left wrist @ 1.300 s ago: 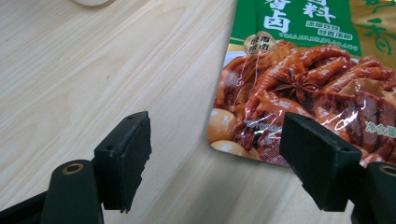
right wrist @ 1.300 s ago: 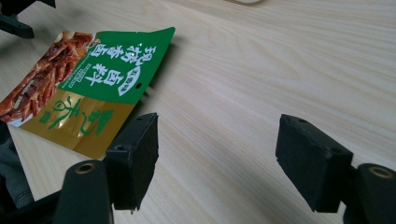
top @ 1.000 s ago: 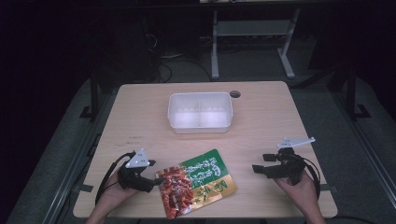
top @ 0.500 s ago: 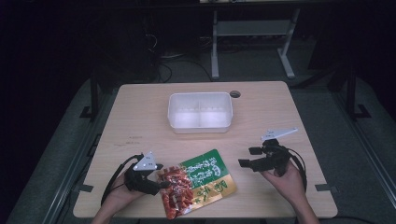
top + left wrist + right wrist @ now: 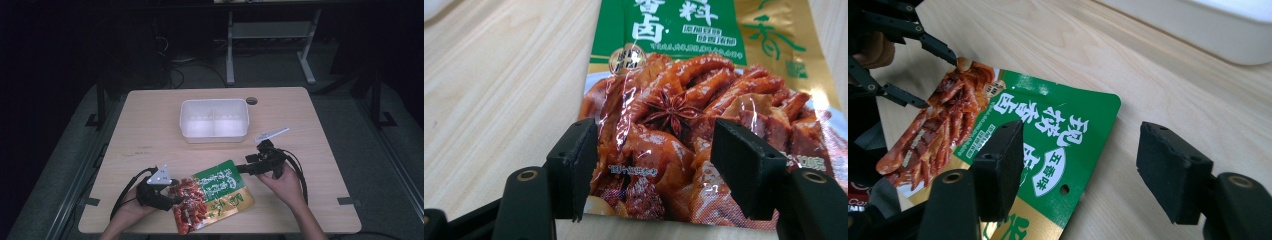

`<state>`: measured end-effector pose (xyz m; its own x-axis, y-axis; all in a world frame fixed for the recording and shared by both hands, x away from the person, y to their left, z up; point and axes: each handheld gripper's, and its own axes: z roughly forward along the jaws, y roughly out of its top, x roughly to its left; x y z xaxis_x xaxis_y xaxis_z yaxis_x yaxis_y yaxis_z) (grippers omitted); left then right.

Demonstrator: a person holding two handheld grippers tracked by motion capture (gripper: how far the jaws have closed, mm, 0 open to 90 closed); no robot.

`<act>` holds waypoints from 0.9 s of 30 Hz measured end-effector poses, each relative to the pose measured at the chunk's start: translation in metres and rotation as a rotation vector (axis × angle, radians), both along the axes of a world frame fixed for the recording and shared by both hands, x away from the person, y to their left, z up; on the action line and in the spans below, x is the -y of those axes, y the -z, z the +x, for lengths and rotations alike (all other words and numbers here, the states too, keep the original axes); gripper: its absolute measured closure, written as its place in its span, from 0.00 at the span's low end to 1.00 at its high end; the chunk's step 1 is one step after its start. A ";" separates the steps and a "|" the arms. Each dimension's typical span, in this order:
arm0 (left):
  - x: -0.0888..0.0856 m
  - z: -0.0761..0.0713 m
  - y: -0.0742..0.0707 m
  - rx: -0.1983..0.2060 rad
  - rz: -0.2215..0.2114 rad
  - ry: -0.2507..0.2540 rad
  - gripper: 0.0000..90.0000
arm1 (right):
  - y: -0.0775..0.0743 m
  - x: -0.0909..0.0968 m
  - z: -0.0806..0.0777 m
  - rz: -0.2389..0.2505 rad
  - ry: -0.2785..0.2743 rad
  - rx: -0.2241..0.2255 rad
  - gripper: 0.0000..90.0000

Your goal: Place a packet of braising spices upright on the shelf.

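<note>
High view: snack packet [image 5: 212, 195] flat on worktop [image 5: 150, 130] near front edge, well short of white bin [image 5: 214, 119]. Left gripper [image 5: 172, 201] at packet's red end, right gripper [image 5: 242, 169] at green top corner.

Left gripper view: jaws just been closing, astride packet's [image 5: 704, 100] bottom edge w/ film between pads [image 5: 574, 170]; pads not pressing yet, gap each side. Right gripper view: jaws also narrowing, wide apart, left pad [image 5: 1000, 160] over green corner [image 5: 1068, 130], nothing pinched.

Risks, as judged:
- Glossy film, flat on wood: could skid ahead of pads instead of lifting, esp. if closed level w/ surface.
- Thin-edge bite only: likely slip-out or fold once raised.
- Uneven pull btwn two ends: packet twists, contents sag, drop short of bin.
</note>
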<state>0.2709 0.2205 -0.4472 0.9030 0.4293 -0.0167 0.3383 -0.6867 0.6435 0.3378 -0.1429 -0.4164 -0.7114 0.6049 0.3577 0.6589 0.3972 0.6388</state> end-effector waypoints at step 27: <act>0.003 0.001 0.007 -0.013 0.041 0.018 0.43 | 0.039 -0.014 -0.005 -0.042 -0.043 -0.186 0.55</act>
